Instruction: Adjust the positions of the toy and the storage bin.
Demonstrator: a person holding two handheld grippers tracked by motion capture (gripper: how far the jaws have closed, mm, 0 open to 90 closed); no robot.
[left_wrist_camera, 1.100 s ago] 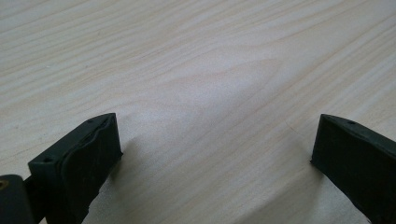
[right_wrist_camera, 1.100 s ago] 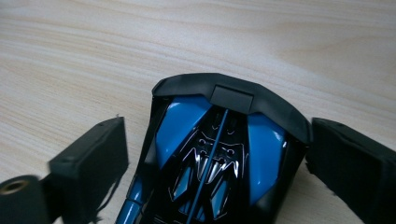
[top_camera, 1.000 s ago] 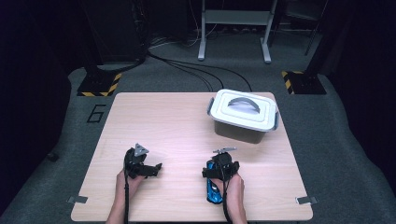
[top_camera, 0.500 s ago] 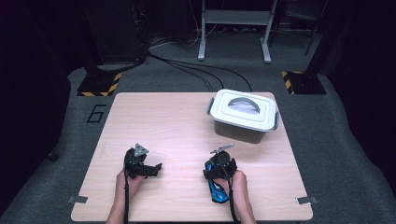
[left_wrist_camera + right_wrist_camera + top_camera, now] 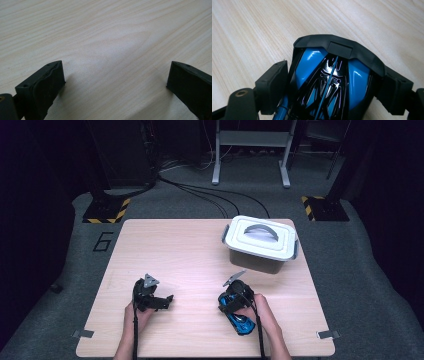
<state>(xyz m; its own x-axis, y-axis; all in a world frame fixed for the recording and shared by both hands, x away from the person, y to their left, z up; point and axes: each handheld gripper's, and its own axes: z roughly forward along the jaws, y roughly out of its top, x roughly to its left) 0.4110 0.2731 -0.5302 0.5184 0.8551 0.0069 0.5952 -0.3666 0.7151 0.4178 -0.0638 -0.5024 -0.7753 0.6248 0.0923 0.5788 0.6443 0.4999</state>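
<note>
Your right gripper has just been closing a little and now has its jaws against both flanks of the blue toy car, near the table's front edge, so the grasp looks set for lifting. Your left gripper rests wide open and empty on bare wood, and the lidded white box waits farther back.

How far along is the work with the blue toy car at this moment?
Done: the right gripper has its jaws around the blue toy car, which lies on the table; they have just been closing on its sides. In hand: securing that grip. The left gripper is open over bare wood. Left: any lift or move. The white lidded box stands closed at the far right, possibly the destination.
</note>
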